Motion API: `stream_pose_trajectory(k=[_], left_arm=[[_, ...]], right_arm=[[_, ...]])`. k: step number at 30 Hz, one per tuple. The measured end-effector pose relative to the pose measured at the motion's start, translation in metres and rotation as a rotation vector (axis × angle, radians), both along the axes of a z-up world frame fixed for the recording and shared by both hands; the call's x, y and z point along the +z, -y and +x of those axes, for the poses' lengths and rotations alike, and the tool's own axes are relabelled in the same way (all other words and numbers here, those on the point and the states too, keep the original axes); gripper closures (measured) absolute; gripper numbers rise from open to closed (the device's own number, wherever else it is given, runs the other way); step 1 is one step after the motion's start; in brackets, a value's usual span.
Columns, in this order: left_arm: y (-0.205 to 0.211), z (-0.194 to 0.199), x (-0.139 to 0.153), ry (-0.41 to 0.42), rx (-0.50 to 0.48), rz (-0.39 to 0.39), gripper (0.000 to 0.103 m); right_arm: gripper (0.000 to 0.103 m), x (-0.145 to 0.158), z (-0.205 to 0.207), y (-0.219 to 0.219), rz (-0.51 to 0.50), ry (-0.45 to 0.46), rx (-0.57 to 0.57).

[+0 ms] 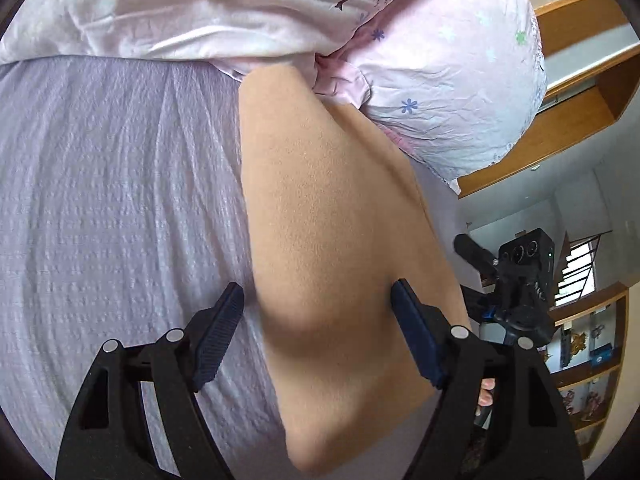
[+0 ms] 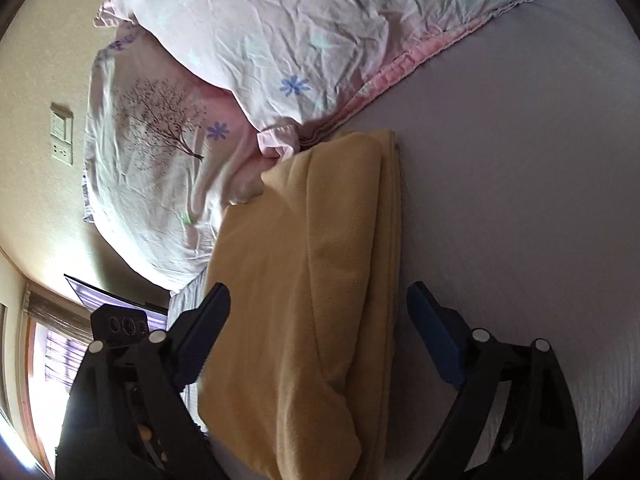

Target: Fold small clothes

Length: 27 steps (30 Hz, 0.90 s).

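Folded yellow fleece garment [image 2: 304,300]: near end cut off by the frame's lower edge (both views). Shelf contents [image 1: 592,360] too small to identify.

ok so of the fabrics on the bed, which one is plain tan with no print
The folded fleece garment, lying on the lavender sheet between the open jaws. The pink pillows behind it carry flower and tree prints; the fleece is plain.

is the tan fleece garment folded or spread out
Folded: the tan fleece garment lies in a narrow stack on the lilac bedsheet, layered edges showing along one side.
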<state>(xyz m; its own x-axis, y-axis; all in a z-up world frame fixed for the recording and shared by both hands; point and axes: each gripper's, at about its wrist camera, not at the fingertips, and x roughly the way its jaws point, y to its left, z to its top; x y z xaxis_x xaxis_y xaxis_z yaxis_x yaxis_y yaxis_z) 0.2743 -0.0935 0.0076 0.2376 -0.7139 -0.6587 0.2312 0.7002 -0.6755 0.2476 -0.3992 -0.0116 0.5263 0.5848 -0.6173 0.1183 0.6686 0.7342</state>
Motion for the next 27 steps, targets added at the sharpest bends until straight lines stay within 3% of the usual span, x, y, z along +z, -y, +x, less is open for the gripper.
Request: stream_pose_trajectory(k=[2, 3, 6, 11, 15, 17, 18, 19, 21, 22, 24, 26, 27], left_arm=[[0.000, 0.004, -0.009, -0.020, 0.007, -0.068, 0.035], [0.000, 0.006, -0.012, -0.025, 0.016, -0.076, 0.045], [-0.008, 0.001, -0.008, 0.006, 0.002, -0.097, 0.065], [-0.058, -0.026, 0.026, 0.170, 0.041, -0.075, 0.064], [-0.095, -0.041, 0.032, 0.211, 0.134, 0.096, 0.060], [-0.118, -0.059, 0.040, 0.253, 0.153, 0.080, 0.060], [-0.124, -0.069, 0.046, 0.284, 0.149, 0.063, 0.060], [-0.127, -0.080, 0.052, 0.318, 0.138, 0.049, 0.058], [-0.122, -0.100, 0.064, 0.388, 0.099, 0.020, 0.040], [-0.117, -0.107, 0.068, 0.414, 0.072, 0.008, 0.038], [-0.099, -0.116, 0.070, 0.432, 0.005, 0.019, 0.033], [-0.081, -0.119, 0.062, 0.422, -0.032, 0.099, 0.033], [-0.073, -0.118, 0.056, 0.404, -0.044, 0.143, 0.033]], right_arm=[[0.048, -0.007, 0.002, -0.001, 0.005, -0.012, 0.002], [0.068, -0.012, 0.002, -0.001, 0.018, -0.019, -0.001], [0.077, -0.011, 0.000, -0.005, 0.054, 0.018, -0.007], [0.078, 0.017, 0.005, -0.049, 0.056, 0.128, 0.114], [0.064, 0.016, 0.010, -0.085, -0.102, 0.084, 0.148], [0.037, 0.035, -0.009, -0.080, -0.132, 0.138, 0.100], [0.015, 0.048, -0.023, -0.076, -0.104, 0.199, 0.078], [0.006, 0.060, -0.036, -0.073, -0.062, 0.254, 0.078], [0.005, 0.077, -0.055, -0.082, 0.066, 0.324, 0.157], [0.005, 0.080, -0.058, -0.090, 0.112, 0.326, 0.199], [0.004, 0.077, -0.059, -0.109, 0.175, 0.291, 0.261], [0.004, 0.062, -0.051, -0.126, 0.200, 0.208, 0.285], [0.004, 0.054, -0.048, -0.131, 0.165, 0.163, 0.266]])
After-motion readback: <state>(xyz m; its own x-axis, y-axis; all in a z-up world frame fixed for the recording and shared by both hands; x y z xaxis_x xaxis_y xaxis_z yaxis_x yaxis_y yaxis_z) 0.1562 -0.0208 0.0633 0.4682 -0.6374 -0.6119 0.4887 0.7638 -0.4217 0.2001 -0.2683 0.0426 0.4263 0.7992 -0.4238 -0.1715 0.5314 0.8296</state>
